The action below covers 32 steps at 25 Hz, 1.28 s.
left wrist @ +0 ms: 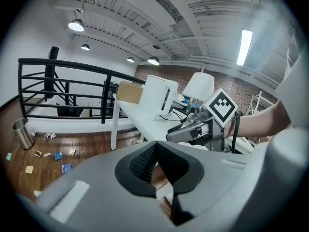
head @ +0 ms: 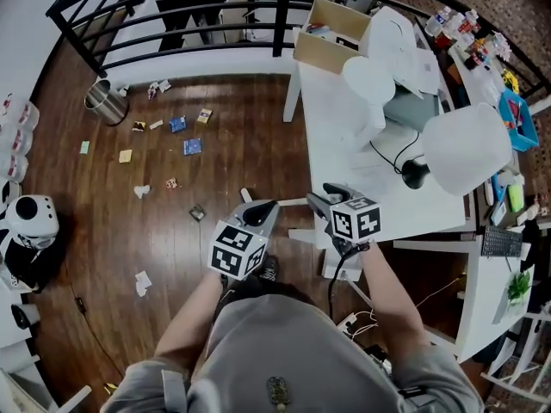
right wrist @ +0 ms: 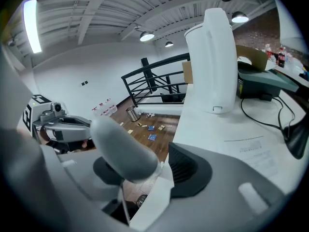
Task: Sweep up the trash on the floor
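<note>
Trash lies scattered on the dark wood floor at the left: blue packets [head: 192, 146], yellow scraps [head: 126, 156] and crumpled paper [head: 142, 191]; the litter [left wrist: 63, 168] also shows far off in the left gripper view. My left gripper [head: 263, 206] [left wrist: 155, 166] is shut with nothing in it, held over the floor in front of me. My right gripper [head: 320, 200] [right wrist: 147, 170] stands open at the table's edge. A grey rounded handle-like end [right wrist: 123, 146] sits between its jaws, apart from the right pad [right wrist: 186, 168]. What it belongs to I cannot tell.
A metal bin [head: 106, 102] stands at the far left by the black railing [head: 172, 33]. A white table [head: 344, 136] on my right carries a tall white appliance [right wrist: 215, 62], a cardboard box [head: 331, 37], cables and papers. A white frame [head: 301, 235] stands by my feet.
</note>
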Each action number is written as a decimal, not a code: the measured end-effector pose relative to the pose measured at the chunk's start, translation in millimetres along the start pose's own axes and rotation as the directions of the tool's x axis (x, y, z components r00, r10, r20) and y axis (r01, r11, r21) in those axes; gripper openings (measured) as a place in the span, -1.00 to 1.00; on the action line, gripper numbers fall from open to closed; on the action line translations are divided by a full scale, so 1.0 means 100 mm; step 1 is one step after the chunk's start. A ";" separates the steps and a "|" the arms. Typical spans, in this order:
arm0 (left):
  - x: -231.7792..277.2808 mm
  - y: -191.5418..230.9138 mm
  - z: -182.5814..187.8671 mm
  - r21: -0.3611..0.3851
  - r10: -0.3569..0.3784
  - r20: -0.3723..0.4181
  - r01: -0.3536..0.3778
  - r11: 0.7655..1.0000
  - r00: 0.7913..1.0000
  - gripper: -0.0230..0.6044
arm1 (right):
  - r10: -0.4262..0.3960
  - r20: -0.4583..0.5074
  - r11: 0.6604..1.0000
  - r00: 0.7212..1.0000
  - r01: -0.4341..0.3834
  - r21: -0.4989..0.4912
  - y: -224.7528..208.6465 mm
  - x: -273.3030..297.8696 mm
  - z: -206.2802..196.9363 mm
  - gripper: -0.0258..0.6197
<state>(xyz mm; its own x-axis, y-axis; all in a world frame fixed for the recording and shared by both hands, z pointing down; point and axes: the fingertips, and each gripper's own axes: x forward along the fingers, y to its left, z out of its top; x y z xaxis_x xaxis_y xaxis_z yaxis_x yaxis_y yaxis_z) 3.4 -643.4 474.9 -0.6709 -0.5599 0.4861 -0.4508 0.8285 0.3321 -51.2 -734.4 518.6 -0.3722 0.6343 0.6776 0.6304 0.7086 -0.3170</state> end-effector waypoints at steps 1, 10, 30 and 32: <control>0.00 0.02 -0.02 -0.005 0.002 -0.004 -0.002 1.000 1.000 -0.90 | -0.001 -0.002 1.000 1.000 0.001 0.003 -0.01 0.02 0.00 -0.28; -0.04 0.15 -0.11 -0.027 0.015 -0.016 -0.016 1.000 1.000 -0.90 | -0.039 -0.031 0.998 0.999 0.038 -0.043 0.01 0.08 -0.01 -0.65; -0.80 0.41 -0.72 -0.102 0.199 -0.045 -0.203 0.974 0.979 -0.90 | 0.047 0.023 0.983 0.999 -0.042 -0.181 0.82 0.10 0.00 -0.68; -0.96 0.44 -0.78 -0.109 0.230 -0.041 -0.233 0.966 0.972 -0.90 | 0.065 0.030 0.978 0.997 -0.058 -0.203 0.96 0.15 0.03 -0.69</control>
<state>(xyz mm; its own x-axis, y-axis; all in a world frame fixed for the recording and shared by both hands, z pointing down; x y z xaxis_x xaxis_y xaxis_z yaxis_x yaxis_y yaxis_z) 94.2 -553.3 506.2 -0.7318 -0.3544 0.5822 -0.2154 0.9307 0.2957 1.7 -656.3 496.4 -0.3506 0.6880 0.6354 0.7758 0.5934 -0.2145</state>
